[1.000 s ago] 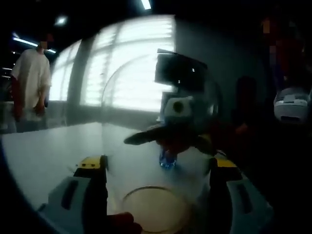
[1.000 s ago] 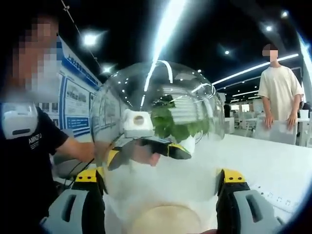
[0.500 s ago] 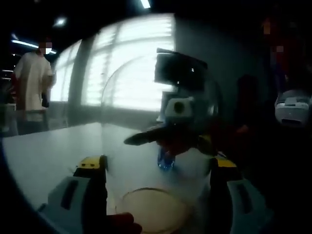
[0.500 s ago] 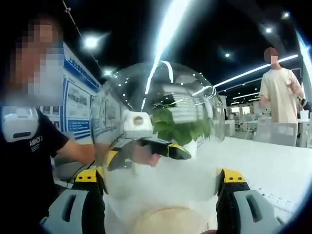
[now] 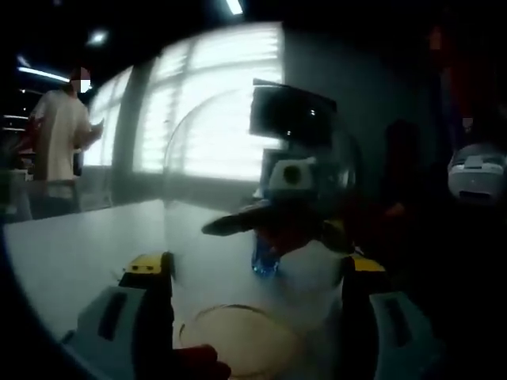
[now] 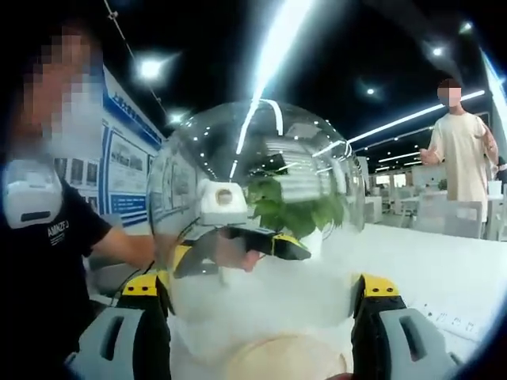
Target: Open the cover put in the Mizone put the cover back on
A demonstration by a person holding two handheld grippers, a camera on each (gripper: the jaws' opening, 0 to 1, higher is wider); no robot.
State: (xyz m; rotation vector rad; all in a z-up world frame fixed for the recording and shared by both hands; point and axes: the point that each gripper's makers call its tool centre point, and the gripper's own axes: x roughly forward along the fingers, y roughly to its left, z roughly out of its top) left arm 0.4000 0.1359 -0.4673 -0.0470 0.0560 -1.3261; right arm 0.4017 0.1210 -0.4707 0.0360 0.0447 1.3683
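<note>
Little has moved since a second ago: the cover (image 5: 253, 214) sits where it did in both views, the blue item (image 5: 265, 260) seen through it in the left gripper view has drifted slightly left, and the standing person (image 6: 462, 162) in the right gripper view has stepped toward the right edge and raised a hand.

In the left gripper view the left gripper (image 5: 255, 273) has its fingers (image 5: 150, 309) spread wide at lower left and lower right, with the clear dome-shaped cover between them; its wall seems to touch both, though the dim light leaves the contact unsure. The dome's rounded crown points away from the camera toward mid-frame, its axis running along the fingers, and its round rim lies at bottom centre.

In the right gripper view the right gripper (image 6: 261, 289) is likewise wide apart, the cover (image 6: 257, 222) filling the gap and pressing against both fingers (image 6: 380, 324). Through the glass show the opposite gripper's yellow-tipped fingers and a green plant (image 6: 293, 207). The white worktop (image 6: 444, 277) stretches right.
</note>
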